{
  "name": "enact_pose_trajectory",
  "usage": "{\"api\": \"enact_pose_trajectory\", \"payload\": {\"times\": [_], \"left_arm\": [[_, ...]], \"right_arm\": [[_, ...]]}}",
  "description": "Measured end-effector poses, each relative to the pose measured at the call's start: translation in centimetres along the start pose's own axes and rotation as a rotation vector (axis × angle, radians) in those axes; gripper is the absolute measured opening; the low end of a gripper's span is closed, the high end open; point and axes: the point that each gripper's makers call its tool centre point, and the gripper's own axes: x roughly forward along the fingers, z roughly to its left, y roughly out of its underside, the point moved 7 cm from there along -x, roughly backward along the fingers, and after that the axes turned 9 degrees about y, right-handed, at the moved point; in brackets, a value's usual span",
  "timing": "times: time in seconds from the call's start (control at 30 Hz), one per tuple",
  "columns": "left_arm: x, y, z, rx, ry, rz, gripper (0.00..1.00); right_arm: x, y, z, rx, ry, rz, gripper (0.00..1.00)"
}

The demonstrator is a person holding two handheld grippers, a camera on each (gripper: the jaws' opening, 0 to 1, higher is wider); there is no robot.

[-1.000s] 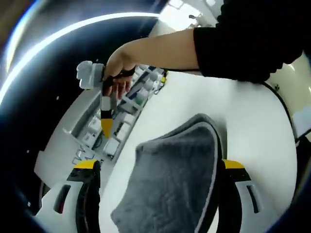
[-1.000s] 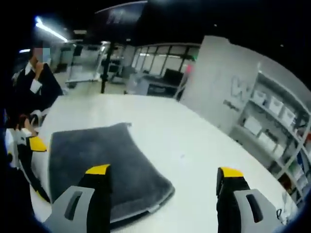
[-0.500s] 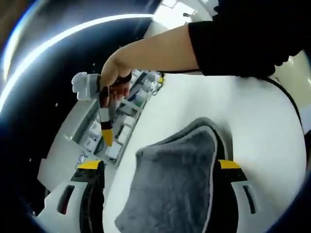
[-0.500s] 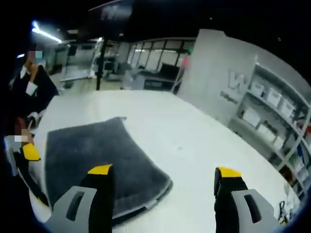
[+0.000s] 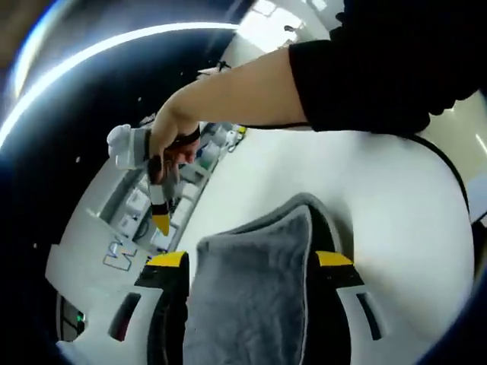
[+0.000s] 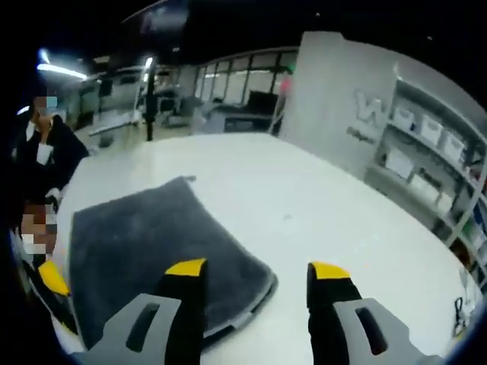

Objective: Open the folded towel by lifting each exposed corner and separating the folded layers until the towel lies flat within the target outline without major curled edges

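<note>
Folded towel on the white table, both your grippers poised at its edges.

The grey towel (image 6: 152, 251) lies folded at about 9 o'clock on the table (image 6: 304, 198); your right gripper (image 6: 255, 270) hangs unclenched, straddling its near corner, while your left gripper (image 5: 249, 260) gapes empty around the opposite edge, likely lining up corner lifts.

In the left gripper view, the left gripper (image 5: 249, 262) rises from the bottom edge, its yellow-tipped jaws parted. At upper left, a bare hand (image 5: 173, 125) on a black-sleeved arm (image 5: 380, 68) grips the right gripper (image 5: 158, 209), pointing downward. In the right gripper view its jaws stand apart at the bottom.
</note>
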Motion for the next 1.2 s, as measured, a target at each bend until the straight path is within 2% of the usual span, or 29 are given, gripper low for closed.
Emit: {"api": "enact_pose_trajectory", "payload": {"times": [0.07, 0.17, 0.27, 0.37, 0.47, 0.6, 0.8, 1.2], "left_arm": [[0.2, 0.0, -0.2, -0.006, 0.011, -0.004, 0.61], [0.4, -0.2, -0.3, -0.011, 0.02, -0.012, 0.59], [0.5, -0.3, -0.2, -0.011, 0.016, -0.014, 0.53], [0.7, -0.3, -0.2, -0.006, 0.019, -0.014, 0.53], [0.9, -0.2, -0.2, -0.007, 0.027, -0.011, 0.51], [1.0, -0.1, -0.3, -0.018, 0.033, -0.008, 0.44], [1.2, 0.0, -0.5, -0.025, 0.046, -0.002, 0.43], [1.8, 0.0, -1.9, -0.065, 0.122, 0.0, 0.3]], "right_arm": [[0.8, 0.7, 0.0, 0.053, -0.011, 0.024, 0.41], [2.4, 1.2, -0.8, 0.061, -0.005, 0.058, 0.36], [2.9, 1.6, -0.3, 0.058, -0.003, 0.062, 0.3], [3.2, 1.8, 0.4, 0.057, -0.019, 0.075, 0.3], [3.4, 2.1, 0.3, 0.051, -0.022, 0.086, 0.3], [3.9, 2.6, -0.4, 0.057, 0.003, 0.089, 0.27], [3.6, 2.8, -0.1, 0.073, 0.017, 0.089, 0.21], [4.5, 3.9, 0.9, 0.063, -0.016, 0.143, 0.2]]}}
